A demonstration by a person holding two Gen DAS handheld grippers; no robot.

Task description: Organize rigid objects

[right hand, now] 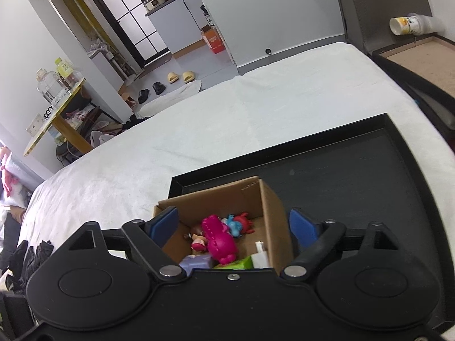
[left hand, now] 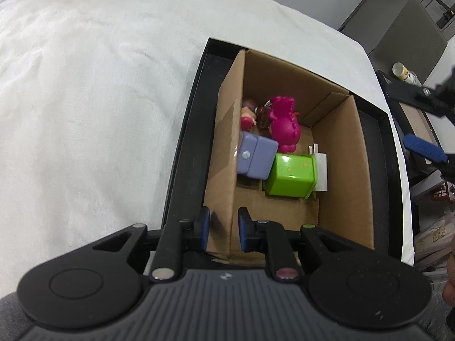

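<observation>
A cardboard box (left hand: 341,153) stands in a black tray (left hand: 187,147) on the white cloth. Inside lie a magenta dinosaur toy (left hand: 284,125), a lilac block (left hand: 256,156), a green cube (left hand: 293,176), a white piece (left hand: 321,170) and small figures (left hand: 250,113). My left gripper (left hand: 224,231) straddles the box's left wall near its front corner, pads narrowly apart around the cardboard. My right gripper (right hand: 233,226) is wide open above the box (right hand: 270,207), over the dinosaur (right hand: 219,238); it also shows at the right of the left wrist view (left hand: 421,130).
The tray floor (right hand: 355,176) is bare to the right of the box. White cloth (left hand: 99,99) spreads left and behind. A chair (left hand: 406,34) and a cup (right hand: 409,24) are beyond the table's far edge. A side table with bottles (right hand: 57,85) stands at left.
</observation>
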